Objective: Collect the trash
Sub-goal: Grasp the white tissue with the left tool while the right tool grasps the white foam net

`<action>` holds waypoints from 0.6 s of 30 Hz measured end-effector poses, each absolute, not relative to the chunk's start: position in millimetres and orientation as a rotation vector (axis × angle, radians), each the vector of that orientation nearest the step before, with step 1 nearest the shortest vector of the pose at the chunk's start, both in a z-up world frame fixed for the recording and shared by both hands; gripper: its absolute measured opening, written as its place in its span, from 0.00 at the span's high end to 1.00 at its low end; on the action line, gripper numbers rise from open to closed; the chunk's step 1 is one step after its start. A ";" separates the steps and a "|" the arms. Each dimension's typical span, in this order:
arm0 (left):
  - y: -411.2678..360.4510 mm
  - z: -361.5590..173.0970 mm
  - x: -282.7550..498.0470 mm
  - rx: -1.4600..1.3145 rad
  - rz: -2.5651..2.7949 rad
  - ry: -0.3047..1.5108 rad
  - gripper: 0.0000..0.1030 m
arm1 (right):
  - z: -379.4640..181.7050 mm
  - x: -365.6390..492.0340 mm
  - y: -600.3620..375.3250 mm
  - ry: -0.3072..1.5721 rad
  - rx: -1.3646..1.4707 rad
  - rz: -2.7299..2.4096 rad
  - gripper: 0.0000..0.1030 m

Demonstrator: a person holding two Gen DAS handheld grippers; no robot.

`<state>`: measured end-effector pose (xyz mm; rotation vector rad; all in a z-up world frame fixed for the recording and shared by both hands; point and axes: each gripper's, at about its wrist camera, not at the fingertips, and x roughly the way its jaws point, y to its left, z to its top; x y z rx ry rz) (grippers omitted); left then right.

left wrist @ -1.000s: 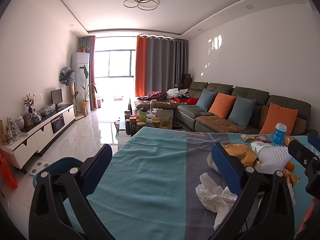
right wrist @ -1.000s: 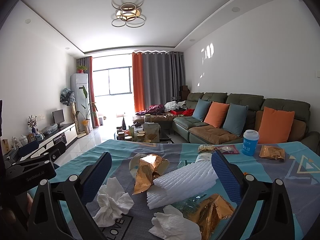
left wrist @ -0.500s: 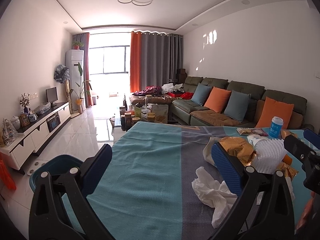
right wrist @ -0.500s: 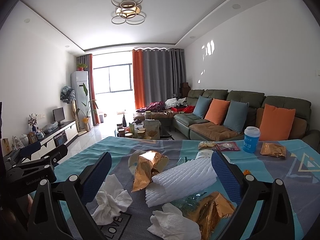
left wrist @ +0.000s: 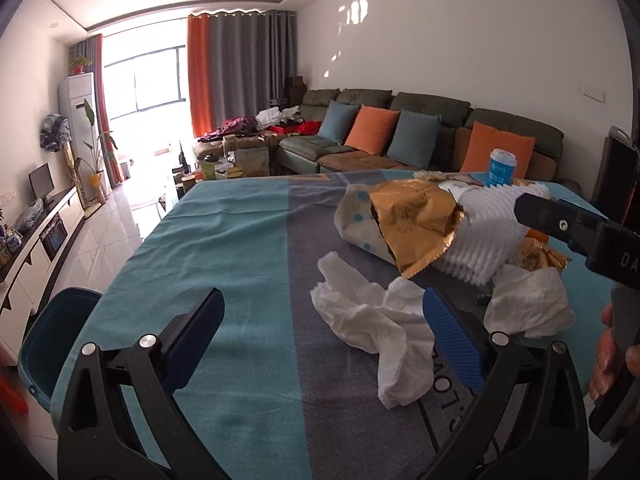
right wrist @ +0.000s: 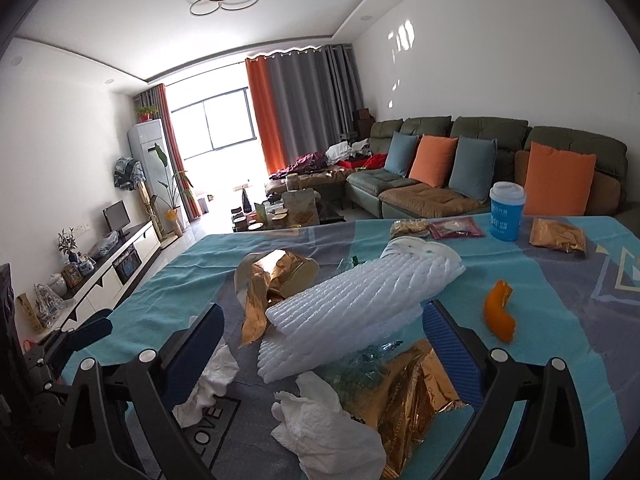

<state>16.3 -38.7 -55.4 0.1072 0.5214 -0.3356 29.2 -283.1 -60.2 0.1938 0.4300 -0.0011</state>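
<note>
The left hand-held gripper [left wrist: 322, 334] hangs spread wide above the surface [left wrist: 224, 240], pinching nothing. A crumpled white tissue [left wrist: 372, 320] lies just ahead, against the inner side of its right finger. Beyond that come a gold foil wrapper [left wrist: 416, 220] and white foam netting [left wrist: 484, 236], touching each other, farther off to the right. A blue bin [left wrist: 56, 336] sits low off its left finger, past the surface's edge.

The right hand-held gripper [right wrist: 322, 334] is likewise spread and empty. Between its fingers, nearest, lie a second tissue [right wrist: 328, 428] and crumpled gold foil [right wrist: 412, 392]; the foam netting [right wrist: 360, 304] stretches away ahead. An orange peel [right wrist: 498, 312] lies beyond its right finger, and a blue cup [right wrist: 506, 212] stands far off.
</note>
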 end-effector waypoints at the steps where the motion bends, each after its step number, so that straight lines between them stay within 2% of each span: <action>1: -40.7 -58.7 18.6 0.109 -0.349 0.541 0.05 | -61.7 32.1 -284.1 0.445 0.208 0.008 0.10; 4: -48.6 -69.1 27.4 0.116 -0.374 0.585 0.06 | -66.0 40.4 -286.7 0.486 0.247 0.024 0.22; 6: -49.8 -73.0 30.7 0.108 -0.399 0.606 0.11 | -69.2 44.3 -290.4 0.507 0.277 0.031 0.34; 9: -53.4 -76.9 36.6 0.101 -0.435 0.640 0.25 | -71.9 46.1 -297.1 0.520 0.322 0.042 0.46; 10: -52.4 -77.1 35.1 0.096 -0.448 0.651 0.33 | -71.9 45.3 -298.2 0.521 0.331 0.046 0.49; 14: -54.7 -82.3 41.1 0.080 -0.499 0.688 0.62 | -70.5 42.7 -300.4 0.516 0.344 0.066 0.74; 15: -55.4 -83.5 42.8 0.077 -0.508 0.696 0.66 | -69.8 42.4 -300.4 0.514 0.345 0.071 0.79; 18: -56.9 -85.9 46.1 0.075 -0.518 0.708 0.79 | -66.5 39.2 -299.7 0.499 0.338 0.081 0.84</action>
